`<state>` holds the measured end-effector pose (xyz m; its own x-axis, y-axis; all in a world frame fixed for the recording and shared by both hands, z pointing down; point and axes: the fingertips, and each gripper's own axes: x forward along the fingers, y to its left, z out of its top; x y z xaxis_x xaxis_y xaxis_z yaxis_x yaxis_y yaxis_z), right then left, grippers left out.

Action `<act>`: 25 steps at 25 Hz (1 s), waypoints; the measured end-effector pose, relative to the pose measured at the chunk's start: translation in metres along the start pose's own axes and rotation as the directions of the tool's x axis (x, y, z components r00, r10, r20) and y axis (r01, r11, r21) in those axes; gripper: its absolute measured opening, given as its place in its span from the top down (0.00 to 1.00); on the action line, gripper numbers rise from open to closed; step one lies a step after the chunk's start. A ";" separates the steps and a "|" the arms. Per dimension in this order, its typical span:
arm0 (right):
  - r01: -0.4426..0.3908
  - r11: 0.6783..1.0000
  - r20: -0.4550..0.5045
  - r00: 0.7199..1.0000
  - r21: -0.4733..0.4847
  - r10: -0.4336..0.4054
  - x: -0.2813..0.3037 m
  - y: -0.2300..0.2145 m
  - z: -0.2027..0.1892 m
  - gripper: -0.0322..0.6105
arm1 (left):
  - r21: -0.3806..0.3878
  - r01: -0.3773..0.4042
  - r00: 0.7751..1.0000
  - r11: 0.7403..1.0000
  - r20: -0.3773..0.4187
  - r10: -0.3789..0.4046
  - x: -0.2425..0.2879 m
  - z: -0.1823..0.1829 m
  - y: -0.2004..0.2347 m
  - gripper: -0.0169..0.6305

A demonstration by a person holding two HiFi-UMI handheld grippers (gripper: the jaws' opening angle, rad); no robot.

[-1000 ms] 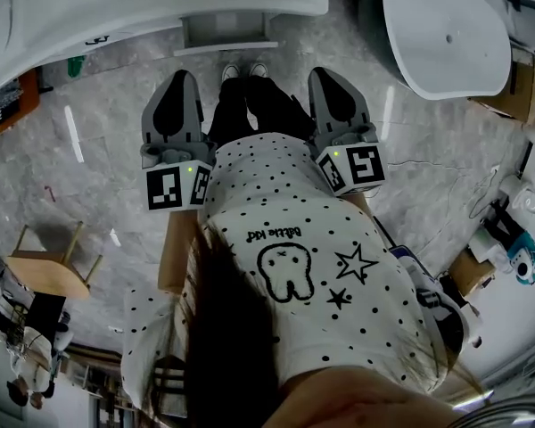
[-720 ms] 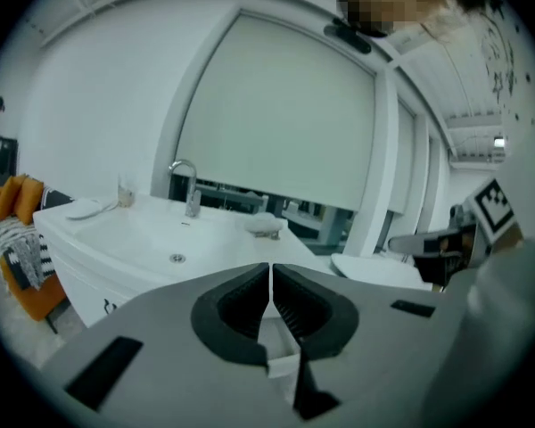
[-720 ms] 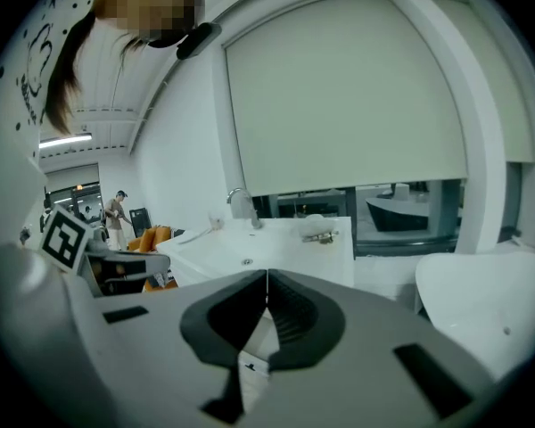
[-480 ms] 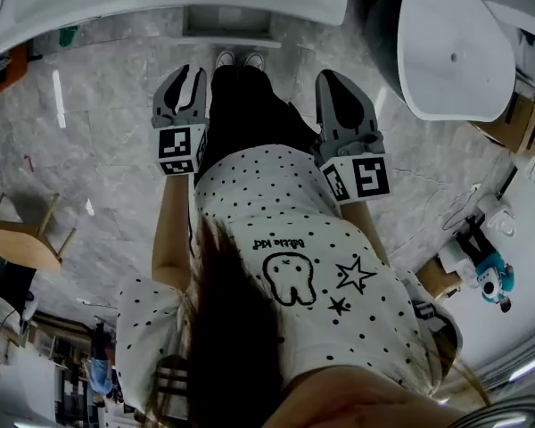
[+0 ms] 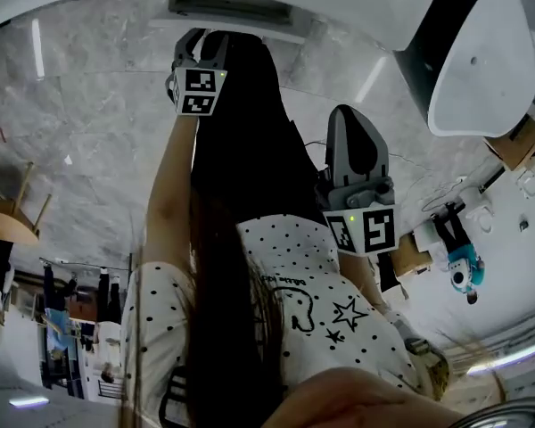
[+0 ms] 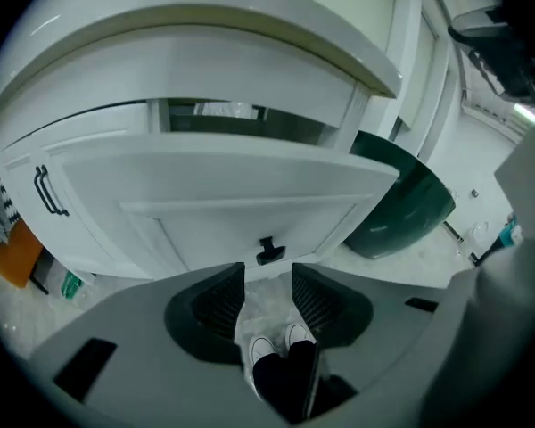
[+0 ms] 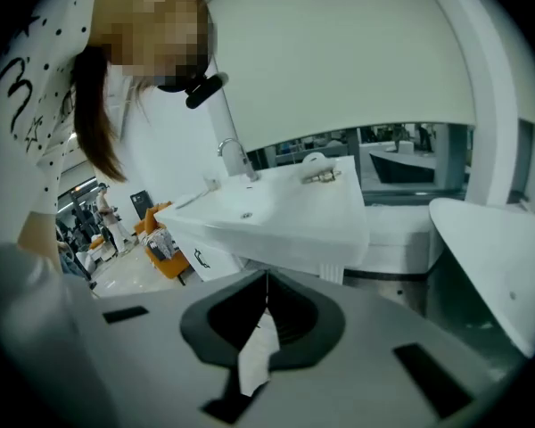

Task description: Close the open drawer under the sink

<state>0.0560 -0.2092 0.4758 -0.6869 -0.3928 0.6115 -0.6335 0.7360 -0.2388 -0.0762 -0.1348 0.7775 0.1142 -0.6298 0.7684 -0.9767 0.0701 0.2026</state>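
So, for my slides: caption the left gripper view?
Left gripper, jaws just opened and empty, aimed at the handle of the open drawer.

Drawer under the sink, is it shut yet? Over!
Left gripper just opened, empty, short of the handle. Right gripper shut, empty. Drawer still open. Nothing in the way.

I'm in a bathroom-fittings showroom. Just ahead of my left claw (image 6: 267,275) stands a white vanity cabinet (image 6: 98,226), set on a grey marble floor (image 5: 89,132). Beyond my right claw (image 7: 266,279) a white sink (image 7: 276,212) with a tap (image 7: 236,157) stands out in an open hall, with a large freestanding white tub (image 7: 499,257) to the claw's right and orange seats (image 7: 160,237) and people (image 7: 98,208) far off to its left.
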 end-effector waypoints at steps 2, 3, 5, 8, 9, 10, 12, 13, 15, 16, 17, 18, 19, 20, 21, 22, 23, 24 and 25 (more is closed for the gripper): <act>0.014 0.999 -0.025 1.000 0.034 -0.014 0.008 -0.004 -0.017 0.93 | -0.008 -0.008 1.000 1.000 0.017 0.008 0.015 -0.001 0.000 0.73; 0.016 0.999 -0.038 0.999 0.043 -0.014 0.011 -0.004 -0.025 0.93 | -0.014 -0.014 0.999 1.000 0.032 0.014 0.021 0.000 0.000 0.73; 0.012 0.998 -0.068 0.998 0.055 -0.008 0.015 -0.005 -0.042 0.93 | -0.029 -0.028 0.998 0.999 0.061 0.030 0.032 0.002 0.000 0.73; 0.022 0.997 -0.099 0.995 0.070 -0.015 0.016 -0.007 -0.060 0.93 | -0.061 -0.035 0.995 0.997 0.091 0.041 0.043 0.006 0.000 0.75; 0.027 0.997 -0.104 0.994 0.073 -0.019 0.015 -0.008 -0.063 0.93 | -0.067 -0.036 0.994 0.997 0.096 0.043 0.044 0.006 0.000 0.75; 0.030 0.997 -0.108 0.994 0.075 -0.022 0.015 -0.008 -0.065 0.93 | -0.069 -0.037 0.994 0.997 0.099 0.044 0.043 0.006 -0.001 0.76; 0.034 0.996 -0.112 0.993 0.077 -0.025 0.014 -0.010 -0.067 0.93 | -0.065 -0.039 0.994 0.997 0.098 0.045 0.042 0.006 -0.001 0.76; 0.035 0.996 -0.112 0.993 0.078 -0.026 0.014 -0.009 -0.067 0.93 | -0.062 -0.039 0.995 0.997 0.094 0.045 0.041 0.006 -0.001 0.76; 0.036 0.996 -0.111 0.993 0.078 -0.027 0.014 -0.008 -0.067 0.93 | -0.061 -0.037 0.995 0.997 0.088 0.043 0.040 0.006 -0.001 0.76; 0.036 0.996 -0.111 0.993 0.078 -0.027 0.014 -0.007 -0.067 0.93 | -0.061 -0.037 0.996 0.997 0.084 0.042 0.040 0.006 0.000 0.76; 0.036 0.996 -0.111 0.993 0.078 -0.027 0.014 -0.006 -0.067 0.93 | -0.060 -0.038 0.996 0.997 0.081 0.043 0.039 0.006 0.002 0.76; 0.038 0.996 -0.111 0.993 0.078 -0.029 0.014 -0.006 -0.066 0.93 | -0.058 -0.039 0.996 0.998 0.078 0.044 0.039 0.007 0.003 0.76; 0.041 0.996 -0.111 0.993 0.078 -0.032 0.014 -0.007 -0.066 0.93 | -0.057 -0.040 0.996 0.998 0.078 0.044 0.040 0.009 0.004 0.76; 0.044 0.996 -0.110 0.993 0.077 -0.035 0.014 -0.008 -0.066 0.93 | -0.057 -0.041 0.996 0.998 0.079 0.045 0.042 0.012 0.005 0.76; 0.047 0.996 -0.109 0.993 0.077 -0.038 0.013 -0.010 -0.065 0.93 | -0.058 -0.042 0.996 0.997 0.082 0.047 0.044 0.015 0.006 0.76; 0.049 0.996 -0.108 0.993 0.077 -0.041 0.013 -0.011 -0.065 0.93 | -0.059 -0.044 0.995 0.997 0.086 0.049 0.047 0.019 0.006 0.76; 0.052 0.996 -0.107 0.993 0.077 -0.044 0.012 -0.013 -0.065 0.93 | -0.061 -0.045 0.994 0.997 0.093 0.051 0.050 0.023 0.007 0.76; 0.055 0.995 -0.108 0.993 0.079 -0.046 0.012 -0.014 -0.065 0.93 | -0.062 -0.047 0.994 0.997 0.101 0.053 0.054 0.029 0.009 0.76; 0.058 0.995 -0.108 0.993 0.080 -0.049 0.012 -0.015 -0.065 0.93 | -0.062 -0.048 0.992 0.997 0.110 0.054 0.058 0.035 0.010 0.76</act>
<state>0.0810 -0.1890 0.5359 -0.6124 -0.3663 0.7006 -0.6988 0.6652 -0.2630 -0.0861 -0.1976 0.8029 0.0402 -0.7063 0.7068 -0.9680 0.1477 0.2027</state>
